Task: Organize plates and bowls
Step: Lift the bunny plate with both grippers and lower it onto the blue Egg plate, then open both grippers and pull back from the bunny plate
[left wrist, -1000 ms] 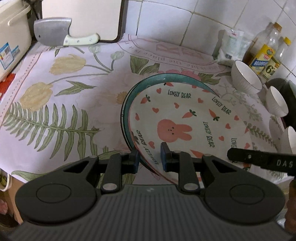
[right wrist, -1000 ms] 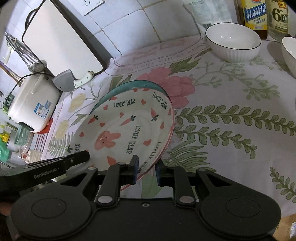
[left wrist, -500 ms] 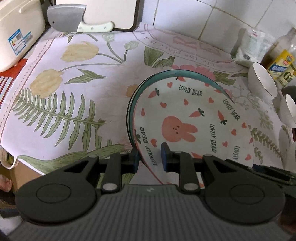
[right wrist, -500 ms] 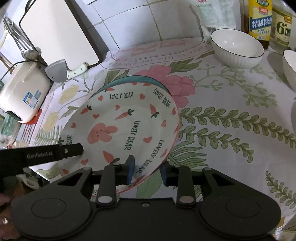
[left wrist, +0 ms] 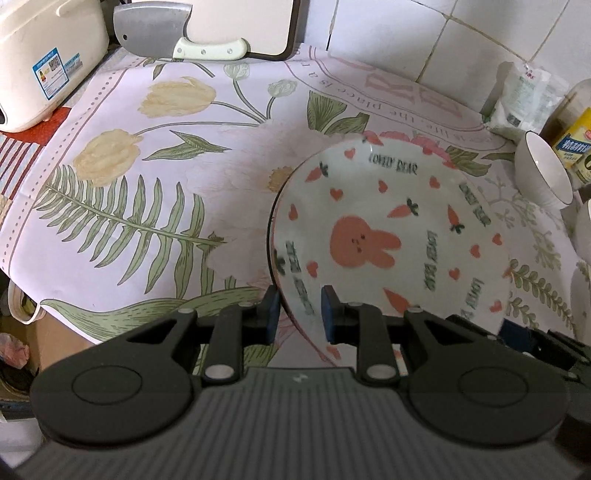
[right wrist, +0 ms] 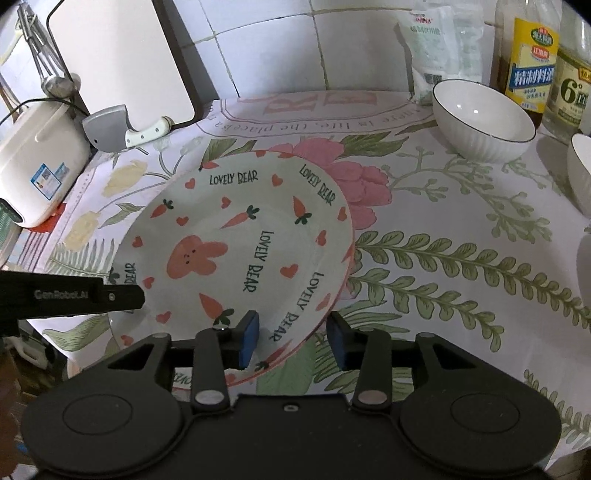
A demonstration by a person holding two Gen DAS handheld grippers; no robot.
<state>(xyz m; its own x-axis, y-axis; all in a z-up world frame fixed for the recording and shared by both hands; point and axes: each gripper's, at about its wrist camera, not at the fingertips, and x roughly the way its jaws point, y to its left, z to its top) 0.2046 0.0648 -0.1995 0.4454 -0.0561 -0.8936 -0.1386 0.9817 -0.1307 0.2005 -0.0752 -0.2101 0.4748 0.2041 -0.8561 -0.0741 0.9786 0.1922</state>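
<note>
the rabbit plate (right wrist: 236, 254), white with carrots, hearts and "lovely bear" lettering, sits low over the flowered cloth (left wrist: 147, 177) on the worktop, near its front edge. in the right wrist view a pink rim of another plate shows just under its near edge, so it appears to rest on a second plate; how many lie beneath i cannot tell.

the left gripper (left wrist: 298, 309) has its jaws narrowed onto the plate's left rim, one blue pad outside the rim and one inside over the lettering, pinching it. in the right wrist view this gripper shows as a black bar (right wrist: 70, 295) reaching in over the plate's left side.

the right gripper (right wrist: 291, 338) straddles the plate's near right rim, but its jaws have just been opening: they stand spread, the left pad over the plate's inner face and the right pad well clear of the rim above the cloth, so the rim is between them without being squeezed.

beyond the plate a white ribbed bowl (right wrist: 484, 118) stands on the cloth near the tiled wall, with a second bowl (right wrist: 580, 173) at the right edge. behind them are two bottles (right wrist: 528, 62) and a white packet (right wrist: 432, 48). at the far left a cleaver (left wrist: 162, 31) leans by a cutting board (right wrist: 114, 62), beside a cream rice cooker (left wrist: 40, 62).
</note>
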